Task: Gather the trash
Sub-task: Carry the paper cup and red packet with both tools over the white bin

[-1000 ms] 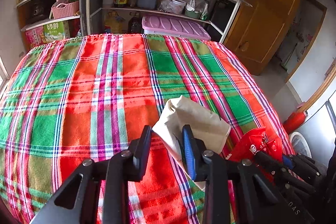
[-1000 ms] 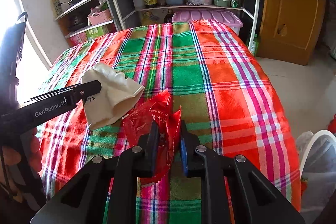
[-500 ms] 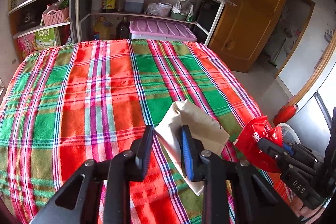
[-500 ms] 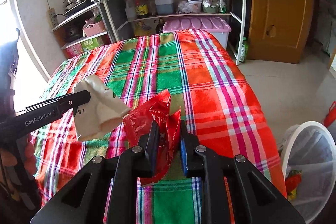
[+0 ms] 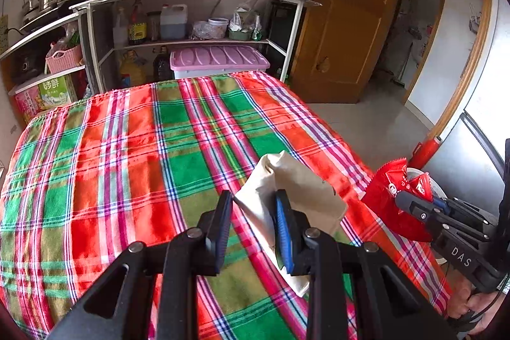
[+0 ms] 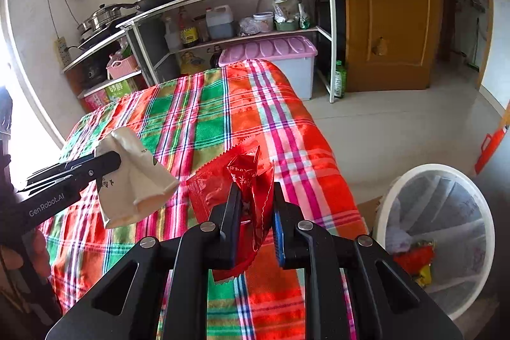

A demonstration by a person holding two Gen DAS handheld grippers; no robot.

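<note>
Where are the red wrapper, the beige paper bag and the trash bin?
red wrapper [image 6: 242,180], right wrist view, crumpled top above the jaws.
beige paper bag [image 5: 306,190], left wrist view, creased middle.
trash bin [image 6: 411,177], right wrist view, white rim, upper left.

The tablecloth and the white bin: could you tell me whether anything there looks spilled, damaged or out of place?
Nothing stands out. The plaid tablecloth lies flat, the white bin stands upright on the floor with wrappers inside, and the beige wrapper and red wrapper are gripped.

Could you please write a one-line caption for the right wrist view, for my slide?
Right gripper holds a red wrapper above the plaid tablecloth, with a white bin on its right.
</note>
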